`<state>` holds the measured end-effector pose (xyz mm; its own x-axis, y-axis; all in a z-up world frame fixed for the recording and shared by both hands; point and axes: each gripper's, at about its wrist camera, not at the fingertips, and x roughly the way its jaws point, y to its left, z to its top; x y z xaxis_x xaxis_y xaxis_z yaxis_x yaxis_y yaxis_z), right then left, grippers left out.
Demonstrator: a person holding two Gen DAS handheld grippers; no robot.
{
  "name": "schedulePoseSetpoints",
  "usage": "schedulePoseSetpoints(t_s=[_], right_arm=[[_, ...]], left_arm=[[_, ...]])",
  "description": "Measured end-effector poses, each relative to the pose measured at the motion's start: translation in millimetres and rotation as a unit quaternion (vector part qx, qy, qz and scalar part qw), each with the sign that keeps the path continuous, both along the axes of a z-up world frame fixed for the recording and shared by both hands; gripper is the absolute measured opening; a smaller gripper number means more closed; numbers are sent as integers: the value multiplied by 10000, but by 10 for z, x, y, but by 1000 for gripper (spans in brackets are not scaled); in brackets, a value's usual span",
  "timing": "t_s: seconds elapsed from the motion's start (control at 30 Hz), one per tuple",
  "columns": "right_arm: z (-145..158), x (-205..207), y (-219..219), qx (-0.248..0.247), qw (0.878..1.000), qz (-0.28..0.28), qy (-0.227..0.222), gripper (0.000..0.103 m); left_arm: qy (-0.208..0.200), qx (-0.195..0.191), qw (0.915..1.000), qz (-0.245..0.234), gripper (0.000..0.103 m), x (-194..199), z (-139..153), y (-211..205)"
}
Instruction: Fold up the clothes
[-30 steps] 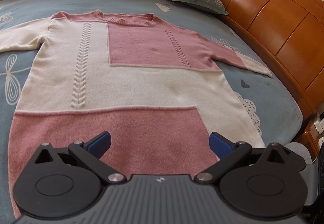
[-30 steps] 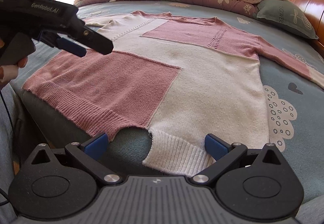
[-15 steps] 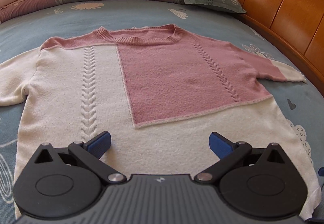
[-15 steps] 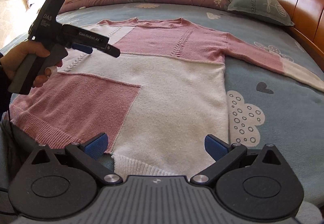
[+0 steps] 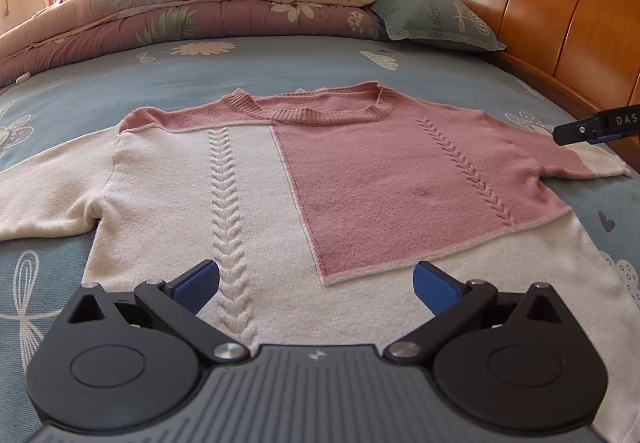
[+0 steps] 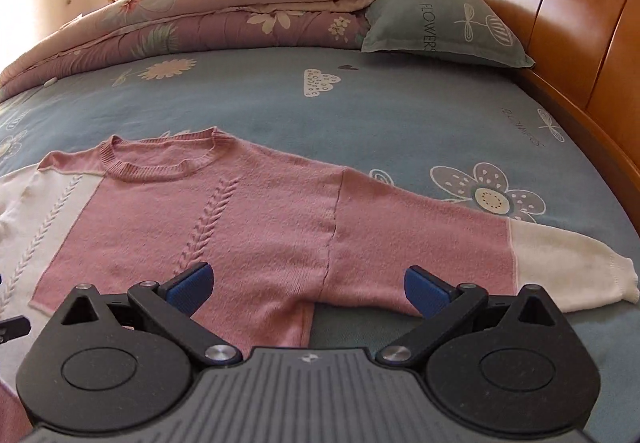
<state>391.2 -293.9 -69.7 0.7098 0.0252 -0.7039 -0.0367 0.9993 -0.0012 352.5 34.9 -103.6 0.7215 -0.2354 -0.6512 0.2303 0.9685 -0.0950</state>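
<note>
Bed [image 5: 280,75]: both tongs wide apart over sweater [image 5: 248,203]

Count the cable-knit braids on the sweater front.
2: one braid runs down the cream panel, the other braid down the pink panel. The sweater's lower part is hidden.

You see: sweater [image 5: 248,195] pink and cream blocks, cable-knit braids; bedsheet [image 6: 400,115] grey-blue with flowers, clouds, hearts; quilt [image 5: 224,11] beige over mauve, floral; pillow [image 6: 440,31] grey-green, dragonfly print; headboard [image 5: 560,15] orange-brown wood; finger pads [image 5: 196,283] blue
</note>
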Motion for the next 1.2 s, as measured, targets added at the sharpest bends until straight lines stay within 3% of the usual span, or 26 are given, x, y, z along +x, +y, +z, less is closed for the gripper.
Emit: schedulePoseSetpoints(t_s=[0.13, 0.3, 0.43, 0.67, 0.77, 0.87, 0.97, 1.07, 1.2], right_arm=[[-305, 597, -127, -237, 9984, -457, 253, 103], [-626, 997, -299, 141, 9955, -851, 395, 103], [-737, 1216, -354, 126, 9939, -1070, 245, 103], [-718, 1614, -362, -61, 9932, -977, 632, 103], [-748, 1612, -383, -54, 9953, -856, 456, 103], [-667, 1578, -352, -134, 9960, -768, 440, 103], [-496, 1452, -169, -145, 9985, -507, 139, 103], [-326, 1368, 95, 130, 9999, 21, -7, 103], [-273, 1393, 498, 639, 9943, 835, 145, 103]], left_arm=[[205, -200, 9994, 212, 102, 110, -33, 138], [306, -394, 9981, 373, 102, 164, -73, 207], [283, -172, 9991, 280, 102, 154, -97, 144], [206, 125, 9996, 163, 102, 112, -113, 64], [210, 86, 9995, 197, 102, 119, -112, 84], [237, -78, 9994, 229, 102, 126, -93, 135], [267, -182, 9990, 297, 102, 129, -77, 169], [291, -257, 9987, 330, 102, 132, -73, 181], [292, -248, 9987, 341, 102, 141, -82, 180]])
